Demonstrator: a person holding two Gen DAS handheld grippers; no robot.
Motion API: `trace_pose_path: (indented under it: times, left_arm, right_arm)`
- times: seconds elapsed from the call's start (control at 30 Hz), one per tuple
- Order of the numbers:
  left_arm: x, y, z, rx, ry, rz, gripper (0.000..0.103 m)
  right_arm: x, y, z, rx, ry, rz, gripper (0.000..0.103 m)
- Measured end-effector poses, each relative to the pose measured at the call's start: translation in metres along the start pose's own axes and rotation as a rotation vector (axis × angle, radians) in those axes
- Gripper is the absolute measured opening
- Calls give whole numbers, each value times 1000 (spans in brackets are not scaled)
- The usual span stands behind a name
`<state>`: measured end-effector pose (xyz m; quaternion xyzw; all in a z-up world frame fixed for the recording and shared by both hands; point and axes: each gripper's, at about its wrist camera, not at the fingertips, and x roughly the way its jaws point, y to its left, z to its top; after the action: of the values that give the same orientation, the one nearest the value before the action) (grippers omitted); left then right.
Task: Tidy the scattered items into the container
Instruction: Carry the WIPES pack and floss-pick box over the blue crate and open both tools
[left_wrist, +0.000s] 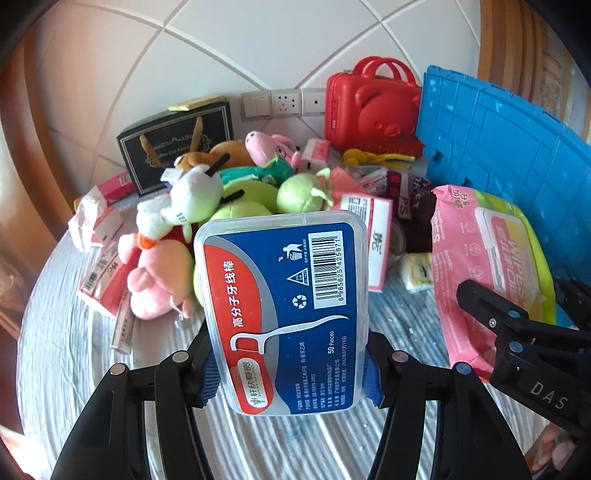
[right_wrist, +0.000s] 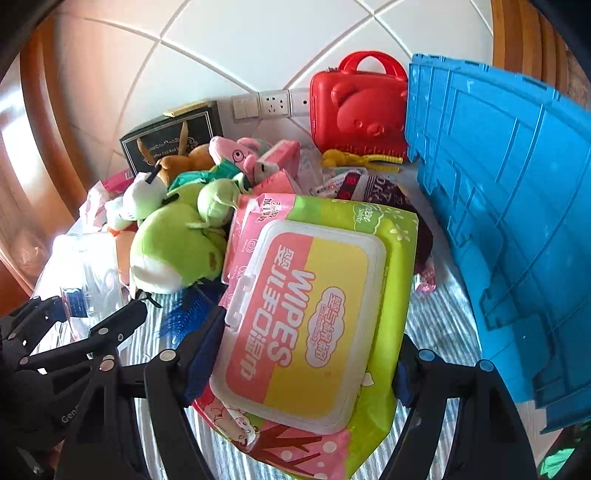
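Both views were bright and evenly lit by warm daylight; the tiled wall (left_wrist: 266, 40) glowed white in the middle and took a pinkish cast toward the left; in the right wrist view a clear plastic box (right_wrist: 86, 273) at the left edge was washed out by strong glare. Shadows were soft and short under the toys (left_wrist: 207, 206). Fisheye distortion bent the tile seams and bowed the blue crate (right_wrist: 509, 206) into an arc; dark vignetting filled the corners. Print on the floss box (left_wrist: 284, 314) was sharp; the edges looked softer.
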<state>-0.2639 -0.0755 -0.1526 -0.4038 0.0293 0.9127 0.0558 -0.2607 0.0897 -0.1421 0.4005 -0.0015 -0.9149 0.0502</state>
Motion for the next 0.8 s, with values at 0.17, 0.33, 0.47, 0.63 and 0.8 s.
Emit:
trace_pose_path:
  times: [0.17,0.33,0.47,0.63,0.8]
  left_arm:
    - [-35,0,20,12,-87,-21,59]
    - [-68,-10,39,29,-166,-58,59]
    - [-92,-35,56,40,-237,-79,59]
    - [-118,-92,85,48,-331,-94,59]
    - [-141,-180,118,23,-399,-127,59]
  right_arm:
    - [-39,10,22,-19,-89,-9,75]
    - [-84,3,47,-9,-179,-31,74]
    - [-122,-17,68,-16,-262,-53,74]
    - [-173,-67,96,-25,-382,-61,74]
    - [-215,-151,111,-38,-454,-83,74]
